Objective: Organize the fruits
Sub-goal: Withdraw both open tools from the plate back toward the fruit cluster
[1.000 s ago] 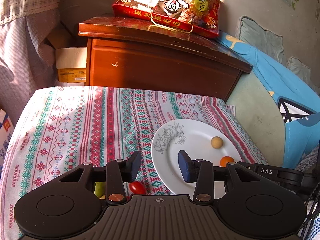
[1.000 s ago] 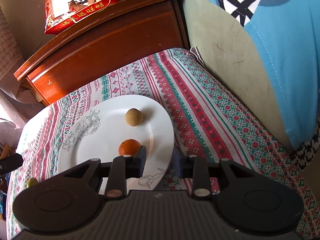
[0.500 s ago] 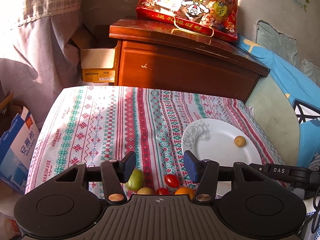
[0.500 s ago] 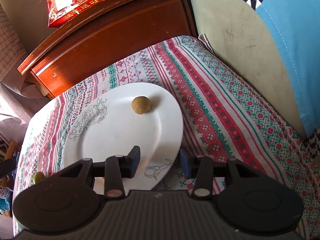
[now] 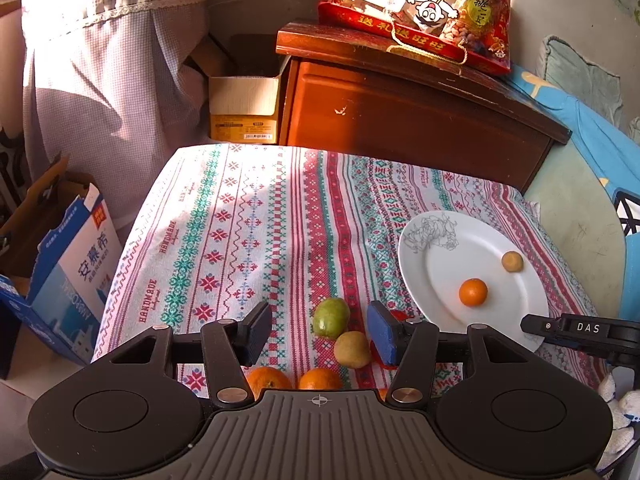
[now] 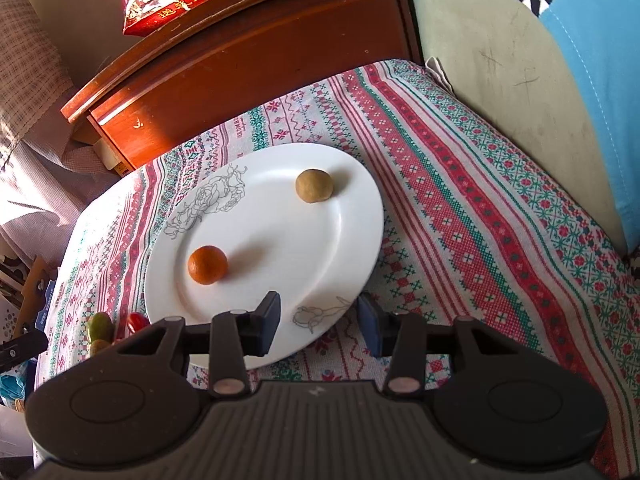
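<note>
A white plate (image 5: 448, 276) (image 6: 352, 216) lies on the patterned cloth and holds a small orange (image 5: 473, 292) (image 6: 207, 264) and a brown round fruit (image 5: 512, 261) (image 6: 314, 185). Left of the plate lie a green fruit (image 5: 330, 317) (image 6: 99, 327), a yellow-brown fruit (image 5: 352, 349), two oranges (image 5: 269, 382) (image 5: 320, 380) and a red tomato (image 6: 137, 321). My left gripper (image 5: 318, 334) is open above these loose fruits. My right gripper (image 6: 319, 322) is open and empty over the plate's near rim.
A wooden cabinet (image 5: 400, 120) with a red snack bag (image 5: 420, 8) stands behind the table. Cardboard boxes (image 5: 244, 104) (image 5: 68, 276) sit at the left. A blue and green cushion (image 6: 540, 60) borders the right edge.
My left gripper has swung left and back from the plate to over the loose fruits. My right gripper has opened, left the orange on the plate and pulled back.
</note>
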A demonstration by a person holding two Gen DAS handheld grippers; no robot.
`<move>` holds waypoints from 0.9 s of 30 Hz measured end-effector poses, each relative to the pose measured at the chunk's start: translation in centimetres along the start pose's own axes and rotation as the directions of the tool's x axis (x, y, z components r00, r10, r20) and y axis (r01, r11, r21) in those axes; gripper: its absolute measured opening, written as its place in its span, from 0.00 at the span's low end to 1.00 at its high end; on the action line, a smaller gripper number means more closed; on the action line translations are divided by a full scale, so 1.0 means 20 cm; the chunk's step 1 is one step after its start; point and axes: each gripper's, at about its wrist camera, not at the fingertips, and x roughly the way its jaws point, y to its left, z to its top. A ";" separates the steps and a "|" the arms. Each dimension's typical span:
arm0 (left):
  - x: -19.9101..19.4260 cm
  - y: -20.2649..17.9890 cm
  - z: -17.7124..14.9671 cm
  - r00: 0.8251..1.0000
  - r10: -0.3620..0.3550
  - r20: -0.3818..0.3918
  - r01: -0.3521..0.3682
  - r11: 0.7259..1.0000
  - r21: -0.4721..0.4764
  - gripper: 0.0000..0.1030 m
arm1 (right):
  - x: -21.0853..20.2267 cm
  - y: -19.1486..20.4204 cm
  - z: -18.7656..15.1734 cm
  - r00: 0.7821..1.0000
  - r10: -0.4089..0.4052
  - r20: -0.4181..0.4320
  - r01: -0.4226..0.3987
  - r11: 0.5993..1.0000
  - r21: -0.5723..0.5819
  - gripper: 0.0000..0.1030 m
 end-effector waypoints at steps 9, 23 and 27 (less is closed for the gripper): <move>-0.05 0.12 -0.12 0.998 0.041 -0.036 -0.043 0.998 -0.038 0.51 | -0.15 0.11 -0.12 0.998 0.035 0.049 -0.033 0.998 -0.046 0.43; -0.07 0.15 -0.26 0.995 0.098 -0.012 -0.096 0.992 0.080 0.51 | -0.22 0.31 -0.37 0.988 0.152 0.027 -0.147 0.978 -0.145 0.43; -0.05 0.14 -0.30 0.995 0.103 -0.012 -0.101 0.988 0.114 0.51 | -0.21 0.35 -0.41 0.984 0.177 0.015 -0.172 0.970 -0.173 0.43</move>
